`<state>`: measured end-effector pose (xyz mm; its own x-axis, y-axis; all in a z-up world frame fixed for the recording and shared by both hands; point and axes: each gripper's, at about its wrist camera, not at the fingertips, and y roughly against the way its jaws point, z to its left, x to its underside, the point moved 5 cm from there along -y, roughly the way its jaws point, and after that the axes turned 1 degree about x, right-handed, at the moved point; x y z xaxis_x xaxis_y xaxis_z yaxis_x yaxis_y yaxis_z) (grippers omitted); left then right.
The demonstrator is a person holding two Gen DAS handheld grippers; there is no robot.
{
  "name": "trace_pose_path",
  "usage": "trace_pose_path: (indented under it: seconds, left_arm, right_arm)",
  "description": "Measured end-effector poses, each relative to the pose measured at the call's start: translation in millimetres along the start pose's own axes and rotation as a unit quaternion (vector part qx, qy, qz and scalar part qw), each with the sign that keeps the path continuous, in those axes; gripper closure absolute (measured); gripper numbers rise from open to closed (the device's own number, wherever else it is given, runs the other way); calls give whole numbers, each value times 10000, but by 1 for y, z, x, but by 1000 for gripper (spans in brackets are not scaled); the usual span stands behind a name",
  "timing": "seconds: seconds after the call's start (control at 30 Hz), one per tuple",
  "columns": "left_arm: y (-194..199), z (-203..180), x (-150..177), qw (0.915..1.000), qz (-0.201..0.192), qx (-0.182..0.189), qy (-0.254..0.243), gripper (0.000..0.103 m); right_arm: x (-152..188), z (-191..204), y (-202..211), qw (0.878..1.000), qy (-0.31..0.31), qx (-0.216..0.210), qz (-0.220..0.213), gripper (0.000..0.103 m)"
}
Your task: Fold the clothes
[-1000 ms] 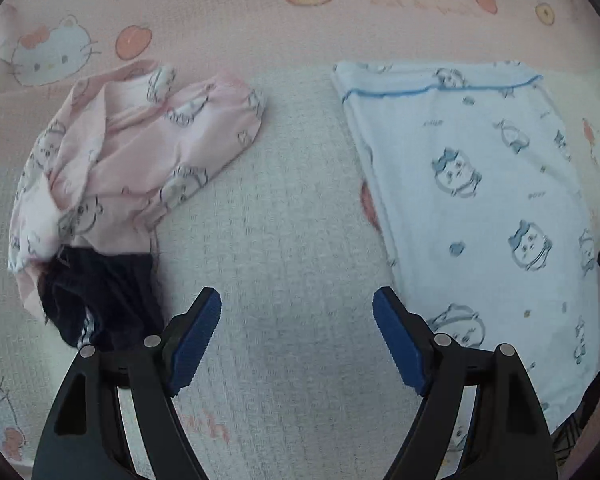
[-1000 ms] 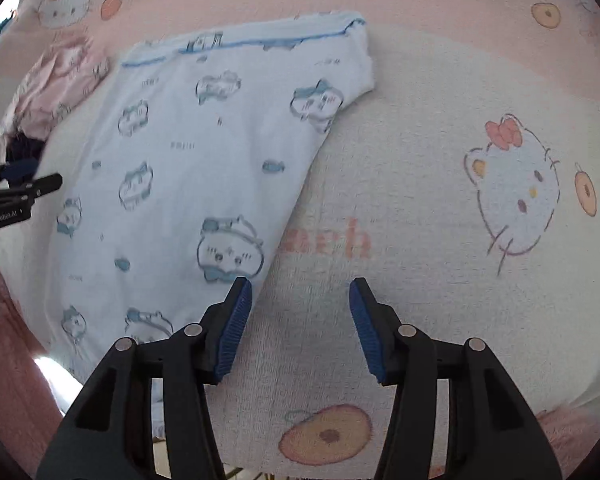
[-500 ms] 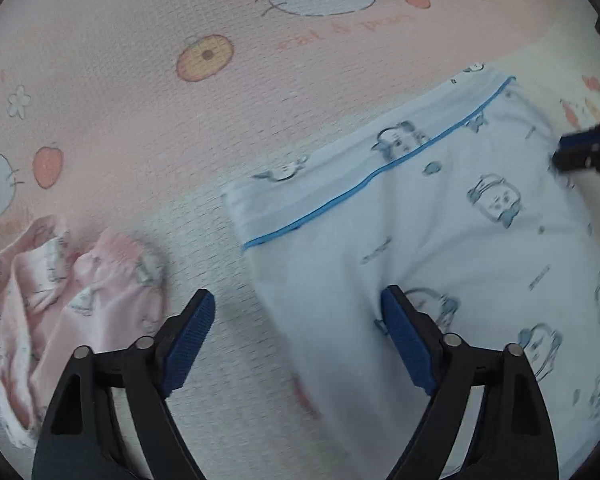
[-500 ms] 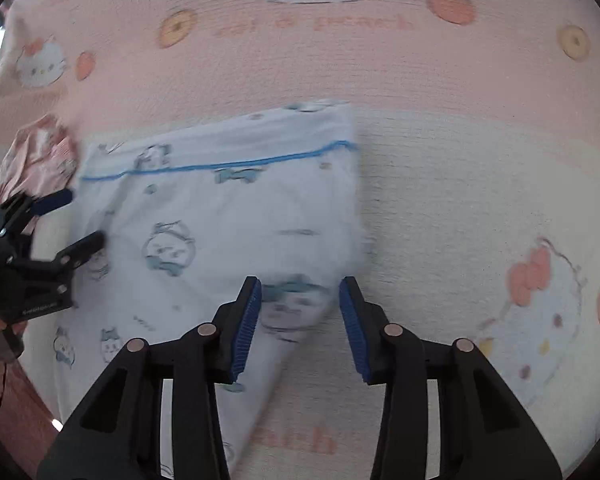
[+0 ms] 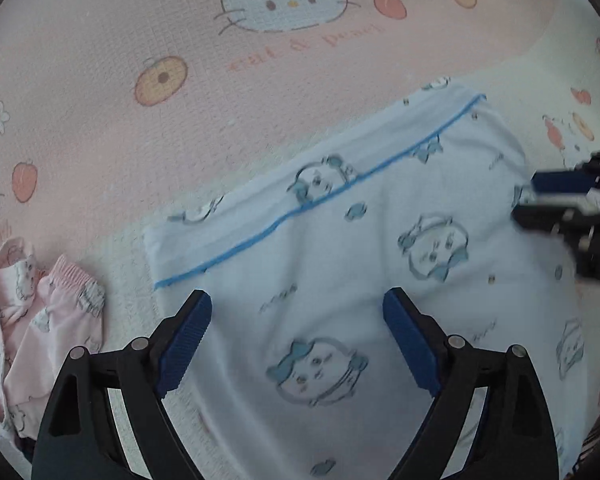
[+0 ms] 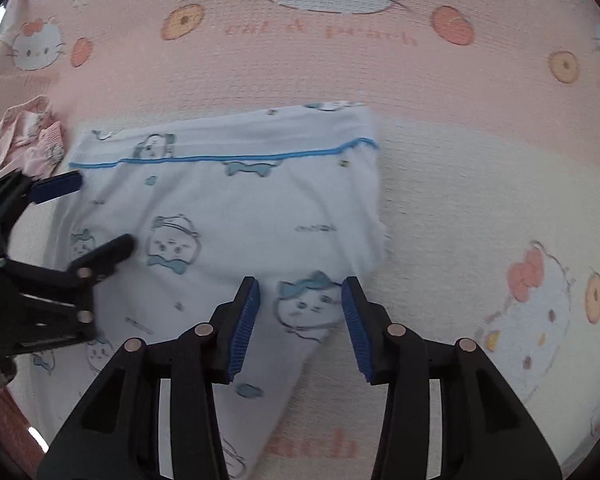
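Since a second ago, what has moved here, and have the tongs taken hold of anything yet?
Both tongs have advanced up the light blue pants toward their blue-piped waistband: the left tongs now sit over the waistband's left corner, the right tongs over its right side. Both remain open, nothing gripped. The pants and the crumpled pink garment lie as before on the cartoon-cat blanket.

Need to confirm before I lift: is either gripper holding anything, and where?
Nothing held. Left gripper and right gripper both open over the blue garment.
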<state>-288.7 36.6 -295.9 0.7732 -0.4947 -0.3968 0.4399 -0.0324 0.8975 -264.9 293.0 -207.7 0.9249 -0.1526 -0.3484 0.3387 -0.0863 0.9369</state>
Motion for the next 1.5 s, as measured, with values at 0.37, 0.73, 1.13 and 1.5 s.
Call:
trace_pose_path:
  seconds: [0.37, 0.73, 1.13, 1.5]
  left_arm:
    - [53, -38, 79, 9972, 468, 443, 387, 13]
    - [107, -23, 134, 9666, 209, 1074, 2317, 13]
    - [105, -56, 163, 9668, 889, 872, 2233, 13]
    - [77, -59, 186, 9622, 1437, 516, 2257, 47]
  right_arm:
    - [91, 34, 42, 9979, -9, -632, 167, 58]
    - [172, 0, 74, 9976, -214, -596, 278, 56]
    - [200, 34, 57, 9977, 23, -291, 617, 52]
    - [208, 63, 55, 9975, 107, -423, 558, 52]
